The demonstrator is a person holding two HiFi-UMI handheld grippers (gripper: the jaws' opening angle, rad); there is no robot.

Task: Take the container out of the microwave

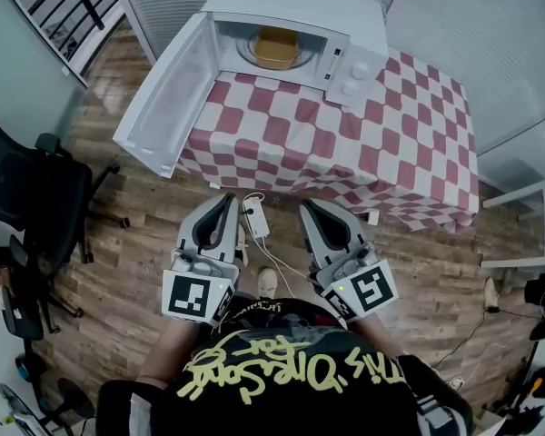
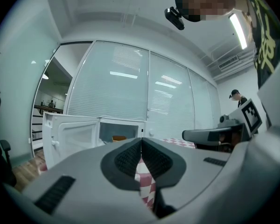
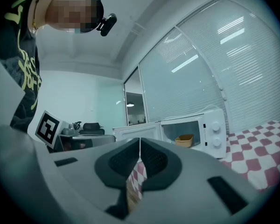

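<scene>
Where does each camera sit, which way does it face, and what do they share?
Head view: on the head, facing steeply down at the table, open microwave, left tongs, right tongs, shirt.
Left gripper view: on the left tongs, facing the microwave; shows them shut, shirt above.
Right gripper view: on the right tongs, likewise; shut, shirt above.
All share the microwave's container.
</scene>
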